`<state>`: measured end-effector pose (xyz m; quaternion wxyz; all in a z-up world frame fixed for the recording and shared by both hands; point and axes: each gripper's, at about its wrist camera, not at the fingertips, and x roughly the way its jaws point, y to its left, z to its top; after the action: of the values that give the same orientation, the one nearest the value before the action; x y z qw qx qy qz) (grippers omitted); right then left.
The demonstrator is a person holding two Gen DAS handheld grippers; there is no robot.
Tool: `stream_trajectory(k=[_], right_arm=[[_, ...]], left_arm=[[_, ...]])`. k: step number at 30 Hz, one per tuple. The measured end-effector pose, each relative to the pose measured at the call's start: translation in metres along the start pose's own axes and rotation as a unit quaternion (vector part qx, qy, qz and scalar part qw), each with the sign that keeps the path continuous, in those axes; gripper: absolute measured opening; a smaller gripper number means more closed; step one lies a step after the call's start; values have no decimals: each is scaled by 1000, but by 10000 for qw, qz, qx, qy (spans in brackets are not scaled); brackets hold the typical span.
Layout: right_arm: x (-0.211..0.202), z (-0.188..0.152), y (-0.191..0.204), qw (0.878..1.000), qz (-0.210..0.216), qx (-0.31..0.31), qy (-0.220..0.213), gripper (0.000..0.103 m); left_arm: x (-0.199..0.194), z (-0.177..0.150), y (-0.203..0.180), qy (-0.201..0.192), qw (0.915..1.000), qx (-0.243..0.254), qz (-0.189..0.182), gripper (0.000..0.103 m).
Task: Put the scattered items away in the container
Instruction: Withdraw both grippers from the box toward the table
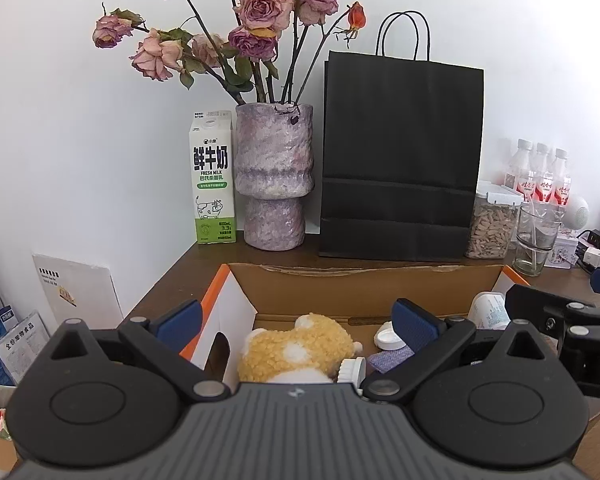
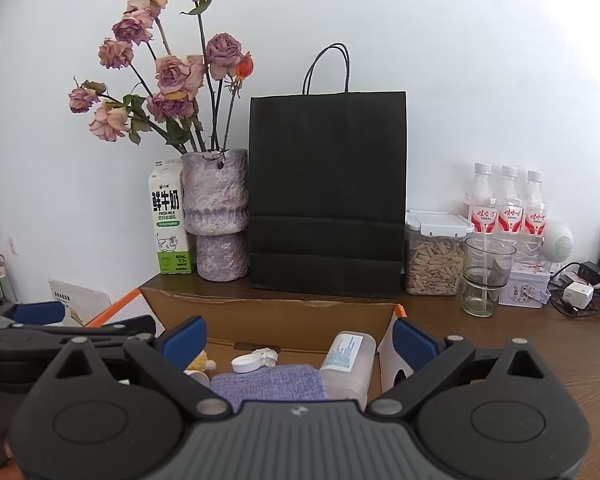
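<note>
Both grippers hang over the open cardboard box (image 1: 364,288) on the brown table (image 2: 500,344), and neither carries anything. The left gripper (image 1: 296,322) has its blue pads spread wide, with nothing pinched between them; below it in the box lies a yellow plush toy (image 1: 296,350). The right gripper (image 2: 298,338) is spread just as wide and also empty, above a purple cloth (image 2: 268,380) and a clear bottle (image 2: 350,360) lying on its side against the box's right wall. A white cap (image 2: 247,363) rests between the toy and the bottle, and the left view shows a second ribbed white lid (image 1: 350,369) beside the toy. So at least 5 items already sit inside the container. By my reading the tidying is close to done or finished: the bare table near the box shows no stray piece. The milk carton (image 1: 213,178), vase (image 1: 274,176), black bag (image 1: 400,156), jar of seeds (image 2: 434,258), glass (image 2: 486,276) and 3 water bottles (image 2: 508,204) stand in a row at the wall and look like fixtures, not clutter. What lies below the grippers' bodies is hidden.
</note>
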<state>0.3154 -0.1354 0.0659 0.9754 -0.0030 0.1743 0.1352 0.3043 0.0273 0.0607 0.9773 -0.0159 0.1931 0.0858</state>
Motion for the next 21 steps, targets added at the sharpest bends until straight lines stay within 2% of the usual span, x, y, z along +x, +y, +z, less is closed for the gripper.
stream_trajectory(k=[11, 21], right_arm=[[-19, -5, 3, 9999, -8, -148, -69, 100], [-47, -33, -3, 9988, -190, -447, -47, 100]], left_arm=[[-28, -6, 11, -88, 9999, -132, 49, 103], [-55, -31, 21, -48, 10000, -67, 21, 103]])
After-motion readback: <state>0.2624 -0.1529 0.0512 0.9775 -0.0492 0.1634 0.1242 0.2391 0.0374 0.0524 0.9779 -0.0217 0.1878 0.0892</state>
